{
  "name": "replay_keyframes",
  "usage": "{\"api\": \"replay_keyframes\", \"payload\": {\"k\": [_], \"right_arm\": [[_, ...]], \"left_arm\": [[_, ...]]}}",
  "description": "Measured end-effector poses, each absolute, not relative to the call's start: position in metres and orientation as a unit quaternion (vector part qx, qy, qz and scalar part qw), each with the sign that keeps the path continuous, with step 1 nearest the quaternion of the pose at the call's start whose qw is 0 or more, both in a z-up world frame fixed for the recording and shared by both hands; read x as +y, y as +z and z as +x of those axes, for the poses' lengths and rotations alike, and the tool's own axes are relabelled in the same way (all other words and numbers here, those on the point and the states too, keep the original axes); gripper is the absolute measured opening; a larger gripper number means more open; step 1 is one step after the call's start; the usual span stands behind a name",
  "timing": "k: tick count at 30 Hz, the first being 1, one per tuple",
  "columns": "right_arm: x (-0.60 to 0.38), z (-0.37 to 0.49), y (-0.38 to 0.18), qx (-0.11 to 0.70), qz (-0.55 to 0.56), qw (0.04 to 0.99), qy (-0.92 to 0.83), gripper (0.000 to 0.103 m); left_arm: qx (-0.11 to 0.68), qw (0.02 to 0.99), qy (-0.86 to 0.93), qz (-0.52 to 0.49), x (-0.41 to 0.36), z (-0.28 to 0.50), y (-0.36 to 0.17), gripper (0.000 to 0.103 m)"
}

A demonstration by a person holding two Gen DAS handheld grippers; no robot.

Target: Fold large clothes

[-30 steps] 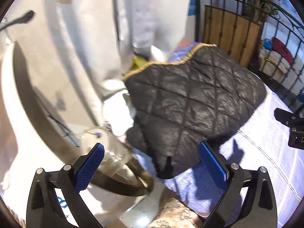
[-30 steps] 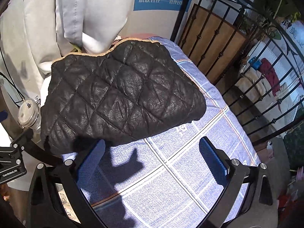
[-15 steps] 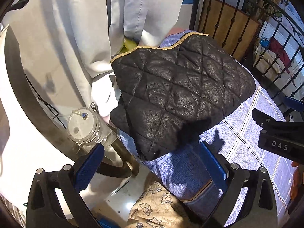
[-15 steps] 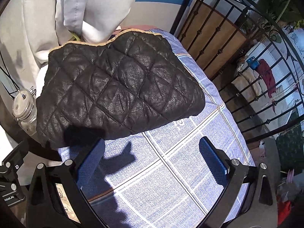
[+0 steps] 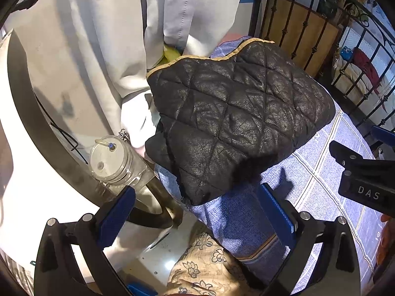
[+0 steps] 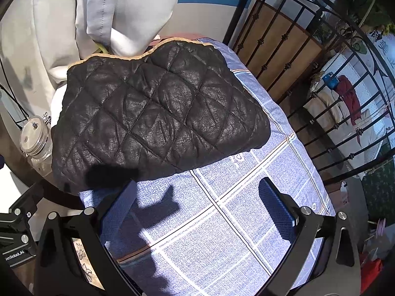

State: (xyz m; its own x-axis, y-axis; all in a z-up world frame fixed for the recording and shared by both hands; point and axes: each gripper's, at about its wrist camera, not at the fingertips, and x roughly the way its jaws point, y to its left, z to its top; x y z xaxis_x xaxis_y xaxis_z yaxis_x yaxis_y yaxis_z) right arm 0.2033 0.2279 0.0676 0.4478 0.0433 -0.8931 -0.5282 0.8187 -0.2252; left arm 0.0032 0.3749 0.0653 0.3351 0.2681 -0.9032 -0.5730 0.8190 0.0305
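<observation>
Lying folded on the blue checked bedspread (image 6: 222,234), black quilted jacket (image 6: 158,120); lidded jar (image 5: 112,160) beside; both jaws apart.

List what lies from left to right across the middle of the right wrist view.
Clear jar → black quilted jacket → blue checked bedsheet → black iron bed rail → red cloth beyond the rail.

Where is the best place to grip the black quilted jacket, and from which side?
Probably the near left corner of the black quilted jacket, where its layered edge overhangs the blue checked sheet. Come from the near side with the open left gripper, one finger above and one below; the top is broad and flat.
</observation>
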Motion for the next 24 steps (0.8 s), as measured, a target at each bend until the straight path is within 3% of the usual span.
{"api": "replay_keyframes", "payload": {"k": [24], "right_arm": [[0.2257,0.1998,0.0699,0.486,-0.222,0.825,0.182,0.098]], "left_arm": [[0.519,0.804,0.253,-0.140,0.3742,0.0040,0.0632,0.097]]}}
